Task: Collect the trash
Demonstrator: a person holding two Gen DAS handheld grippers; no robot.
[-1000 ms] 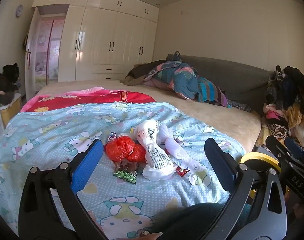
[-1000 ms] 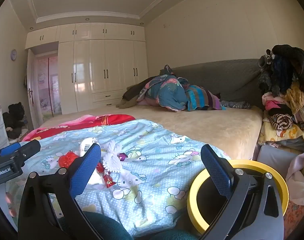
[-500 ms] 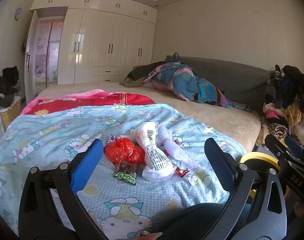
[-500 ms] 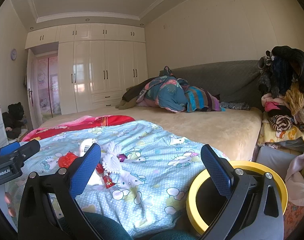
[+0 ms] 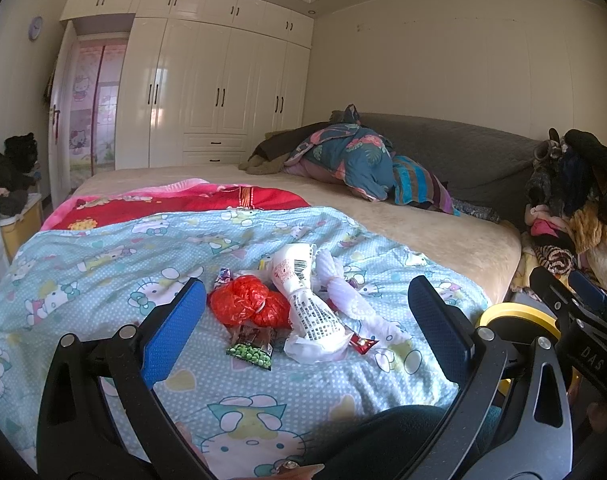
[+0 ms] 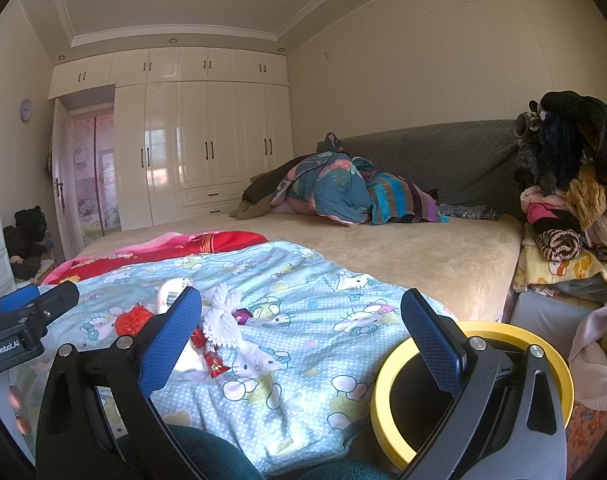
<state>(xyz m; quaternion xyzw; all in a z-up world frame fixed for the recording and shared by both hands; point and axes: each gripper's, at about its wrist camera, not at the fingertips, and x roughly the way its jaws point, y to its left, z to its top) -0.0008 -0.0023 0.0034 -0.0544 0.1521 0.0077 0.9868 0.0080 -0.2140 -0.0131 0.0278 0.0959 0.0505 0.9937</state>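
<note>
On the light-blue cartoon-print quilt (image 5: 115,264), near its front edge, a small heap of trash is seen: red crumpled plastic bag (image 5: 247,306), white printed wrapper with a barcode (image 5: 307,308), white foam netting (image 5: 343,292), green pea snack packet (image 5: 250,351), small red candy wrapper (image 5: 363,345). All pieces are bunched together, touching or overlapping.

Left gripper (image 5: 307,320) is held above the quilt, fingers spread wide, nothing between them; the heap is framed between the blue pads (image 5: 173,330) but not contacted.

Right gripper (image 6: 301,332) is likewise released and empty, held off the bed's near corner. In its view the heap sits behind the left blue pad (image 6: 169,340), partly hidden. Yellow-rimmed bin (image 6: 387,384) with a dark interior is seen on the floor just beside the bed corner, partly behind the right finger; the same bin shows at the right edge of the left view.

Further back: red blanket (image 5: 183,204), beige bedspread (image 6: 403,248), bundled bedding (image 5: 351,160) against the grey headboard (image 6: 443,152).
</note>
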